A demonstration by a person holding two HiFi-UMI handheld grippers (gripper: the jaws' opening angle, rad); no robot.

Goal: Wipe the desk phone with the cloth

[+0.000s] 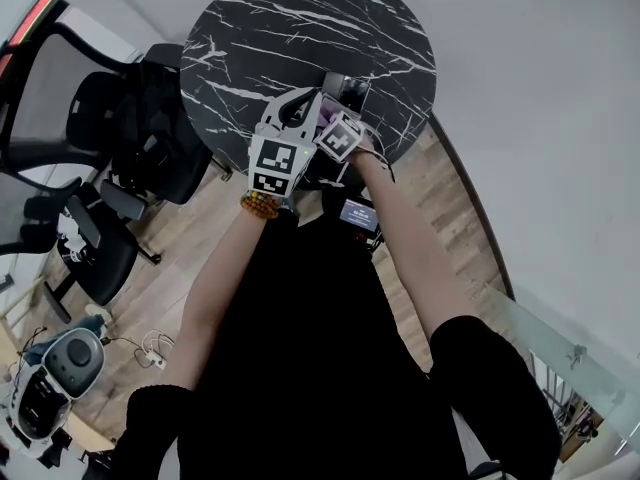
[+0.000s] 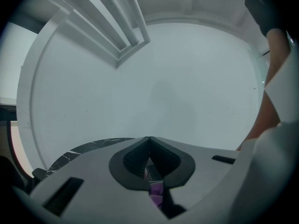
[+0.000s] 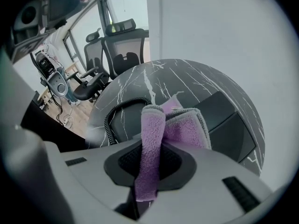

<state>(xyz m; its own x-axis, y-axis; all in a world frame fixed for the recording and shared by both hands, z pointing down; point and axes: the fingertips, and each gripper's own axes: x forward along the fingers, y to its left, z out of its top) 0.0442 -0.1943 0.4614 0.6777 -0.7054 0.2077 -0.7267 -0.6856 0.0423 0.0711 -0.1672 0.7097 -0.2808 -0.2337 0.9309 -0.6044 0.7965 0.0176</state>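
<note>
The black desk phone (image 1: 345,90) sits at the near edge of the round black marble table (image 1: 300,28). In the right gripper view its body (image 3: 229,125) and coiled cord (image 3: 117,115) lie just under the jaws. My right gripper (image 3: 152,148) is shut on a purple cloth (image 3: 180,125) with a grey hem, which hangs folded over the phone. My left gripper (image 1: 300,108) hovers beside the right gripper (image 1: 345,113), over the phone's left side. It points up at a white wall, its pads (image 2: 140,160) meeting at the tip. A purple sliver shows low behind them.
Black office chairs (image 1: 130,128) stand on the wood floor to the left of the table, and a grey machine (image 1: 60,368) with cables sits at the lower left. A white wall curves round the right side. A glass rail (image 1: 570,358) runs at the lower right.
</note>
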